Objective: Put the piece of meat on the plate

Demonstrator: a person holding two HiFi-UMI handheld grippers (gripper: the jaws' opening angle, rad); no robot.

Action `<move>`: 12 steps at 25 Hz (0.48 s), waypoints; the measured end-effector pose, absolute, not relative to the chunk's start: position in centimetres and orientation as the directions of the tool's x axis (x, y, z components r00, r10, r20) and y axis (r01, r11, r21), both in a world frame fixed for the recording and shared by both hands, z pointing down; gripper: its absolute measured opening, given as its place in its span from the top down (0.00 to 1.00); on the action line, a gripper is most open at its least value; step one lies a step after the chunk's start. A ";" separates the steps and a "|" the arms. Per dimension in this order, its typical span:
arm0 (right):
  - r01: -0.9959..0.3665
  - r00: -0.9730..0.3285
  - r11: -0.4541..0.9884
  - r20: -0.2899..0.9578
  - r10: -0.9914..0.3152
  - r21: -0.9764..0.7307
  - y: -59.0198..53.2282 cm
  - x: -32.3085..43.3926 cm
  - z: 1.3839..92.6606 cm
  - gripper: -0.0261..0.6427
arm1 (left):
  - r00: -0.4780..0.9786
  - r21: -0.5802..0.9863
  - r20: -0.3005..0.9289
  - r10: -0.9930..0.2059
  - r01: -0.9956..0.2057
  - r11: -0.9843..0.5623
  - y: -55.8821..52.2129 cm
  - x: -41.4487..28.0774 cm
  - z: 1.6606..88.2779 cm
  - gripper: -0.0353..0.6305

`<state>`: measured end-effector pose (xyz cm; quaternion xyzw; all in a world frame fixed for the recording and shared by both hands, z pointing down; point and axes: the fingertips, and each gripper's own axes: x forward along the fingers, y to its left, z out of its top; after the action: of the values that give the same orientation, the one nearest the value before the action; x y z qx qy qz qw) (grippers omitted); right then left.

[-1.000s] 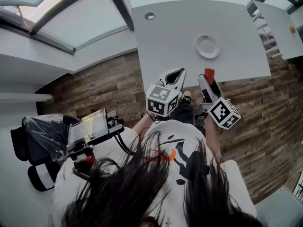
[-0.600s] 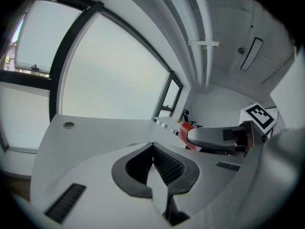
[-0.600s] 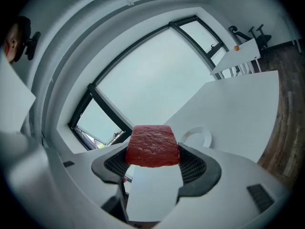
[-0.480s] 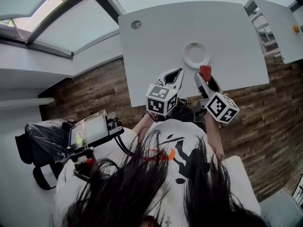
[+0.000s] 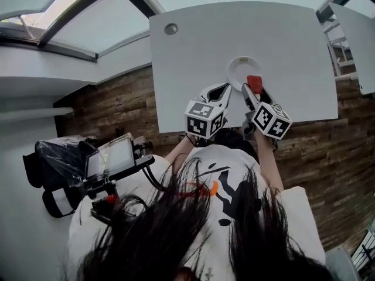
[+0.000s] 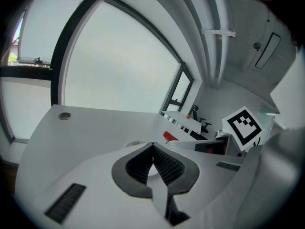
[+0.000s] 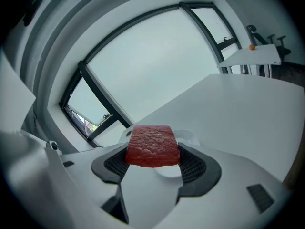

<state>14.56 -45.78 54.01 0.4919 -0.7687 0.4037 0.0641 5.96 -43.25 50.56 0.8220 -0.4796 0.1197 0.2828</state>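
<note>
A red slab of meat (image 7: 152, 146) sits between the jaws of my right gripper (image 7: 153, 157), which is shut on it. In the head view the meat (image 5: 254, 82) hangs over the near rim of a small white plate (image 5: 239, 70) on the white table (image 5: 293, 45). The right gripper (image 5: 252, 90) reaches in from the table's front edge. My left gripper (image 5: 225, 88) is just left of it, next to the plate, shut with nothing in it. In the left gripper view its pads meet (image 6: 153, 150), and the meat (image 6: 170, 136) shows beyond them.
A round grommet hole (image 5: 171, 28) lies at the table's far left. A second white table (image 5: 354, 31) stands to the right. Wooden floor (image 5: 117, 110) runs along the table's front edge. A screen on a rig (image 5: 110, 157) sits at the person's left.
Both grippers have moved forward from over the floor to over the table. The meat has gone from the table's front edge to the plate's near rim.
</note>
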 end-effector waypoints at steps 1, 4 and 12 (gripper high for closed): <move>-0.819 -0.506 0.198 0.515 -0.692 -0.539 -46.4 14.2 54.6 0.49 | 0.510 0.359 0.476 -0.717 -0.856 -0.371 -43.5 5.8 50.7 0.94; -0.838 -0.512 0.228 0.568 -0.645 -0.497 -48.3 12.2 56.3 0.49 | 0.507 0.367 0.499 -0.702 -0.858 -0.359 -44.4 4.8 51.0 0.94; -0.864 -0.497 0.380 0.677 -0.544 -0.330 -51.5 9.4 60.7 0.49 | 0.484 0.350 0.530 -0.697 -0.873 -0.340 -44.8 4.4 51.7 0.94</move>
<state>9.39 -51.46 60.67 0.4421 -0.7961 0.3386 0.2369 4.38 -44.85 51.73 0.8056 -0.4870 0.1446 0.3048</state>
